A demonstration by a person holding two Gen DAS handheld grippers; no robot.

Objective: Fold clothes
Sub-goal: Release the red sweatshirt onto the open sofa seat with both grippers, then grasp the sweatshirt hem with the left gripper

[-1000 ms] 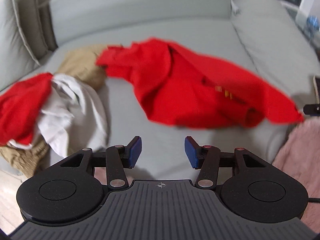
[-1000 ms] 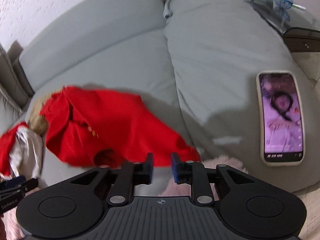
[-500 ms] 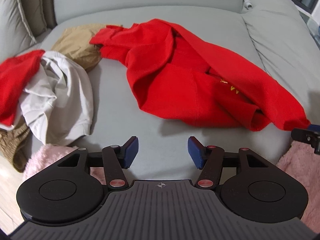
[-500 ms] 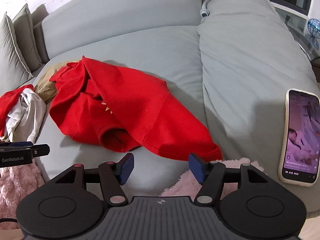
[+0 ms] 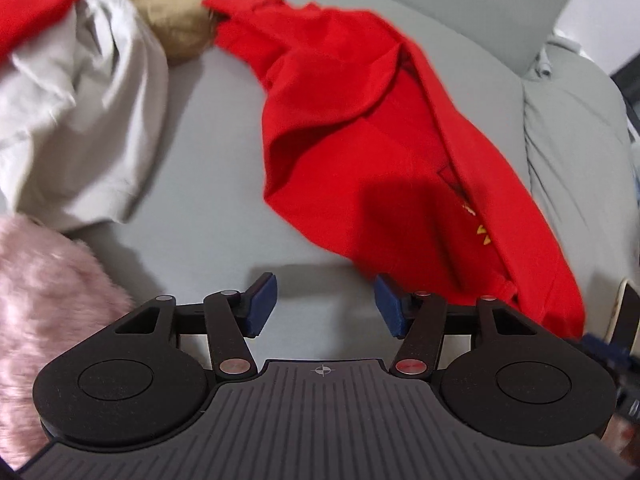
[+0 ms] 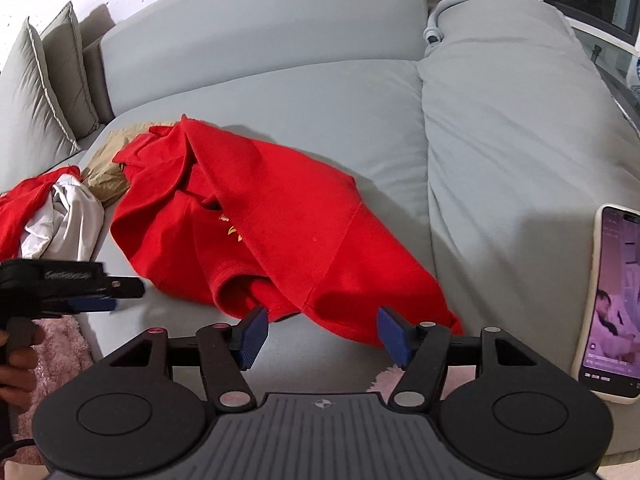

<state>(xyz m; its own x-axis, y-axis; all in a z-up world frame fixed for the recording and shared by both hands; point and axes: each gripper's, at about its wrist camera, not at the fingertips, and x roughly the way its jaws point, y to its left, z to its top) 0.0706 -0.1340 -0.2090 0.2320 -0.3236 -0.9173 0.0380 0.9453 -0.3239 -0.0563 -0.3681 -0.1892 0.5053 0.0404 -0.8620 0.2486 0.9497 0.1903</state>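
Note:
A crumpled red shirt with a small yellow print lies on the grey sofa seat; it also shows in the right wrist view. My left gripper is open and empty, low over the seat, its right finger at the shirt's near edge. It shows from the side in the right wrist view. My right gripper is open and empty, just in front of the shirt's near hem.
A pile of white, red and tan clothes lies at the seat's left. A pink fluffy rug hangs at the front edge. A lit phone lies on the right cushion. Grey pillows stand far left.
The left gripper has moved forward and down towards the shirt's near edge. The right gripper has moved slightly closer to the hem. Both stay open.

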